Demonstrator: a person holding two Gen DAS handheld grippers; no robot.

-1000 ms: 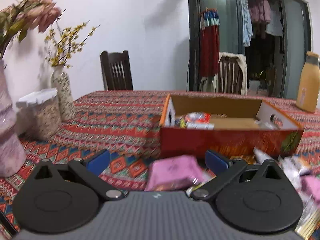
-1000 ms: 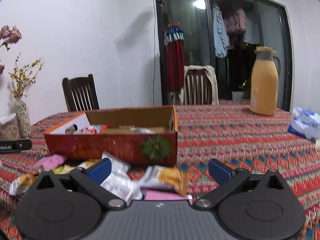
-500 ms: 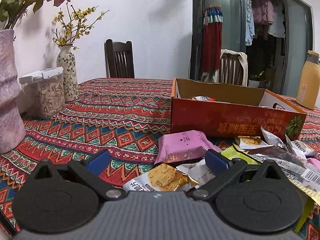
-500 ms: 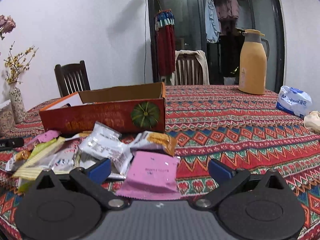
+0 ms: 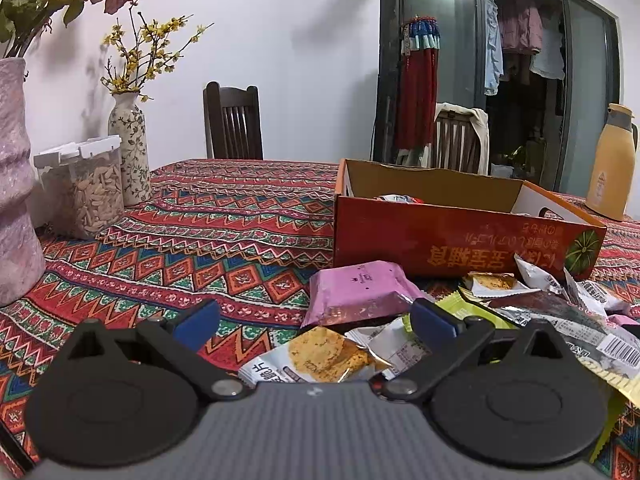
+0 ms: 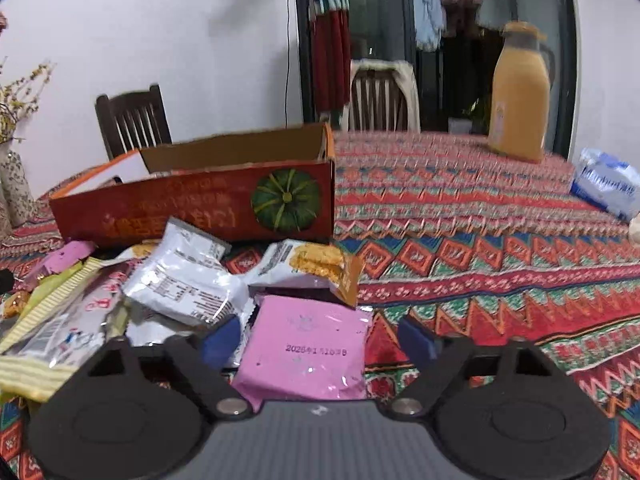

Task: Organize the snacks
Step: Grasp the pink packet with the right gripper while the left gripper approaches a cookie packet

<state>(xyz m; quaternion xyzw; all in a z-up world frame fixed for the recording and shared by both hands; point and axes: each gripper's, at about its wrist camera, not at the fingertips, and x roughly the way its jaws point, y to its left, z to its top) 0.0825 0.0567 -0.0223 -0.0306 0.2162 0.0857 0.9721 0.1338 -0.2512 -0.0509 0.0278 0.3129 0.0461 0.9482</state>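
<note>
Right gripper [image 6: 318, 338]: low over the near edge of the snack heap, its fingers [image 6: 416, 338] have just been closing and stand partly apart; a pink packet [image 6: 308, 350] lies between them, the left pad close beside it, the right pad clear of it
Left gripper [image 5: 314, 322]: fingers [image 5: 432, 320] wide apart, holding nothing, above a biscuit packet [image 5: 320, 356] with another pink packet [image 5: 360, 292] just beyond
Snacks: a loose heap on the surface [image 6: 480, 248], just in front of the box; it includes a silver packet [image 6: 180, 276] and a yellow striped packet [image 6: 36, 320]
Box [image 5: 452, 236]: red cardboard, open on top, a pumpkin picture on its front, some wrappers inside
Surface edges: a jug [image 6: 518, 92] at the far right, vases [image 5: 128, 148] and a jar [image 5: 90, 188] at the far left
</note>
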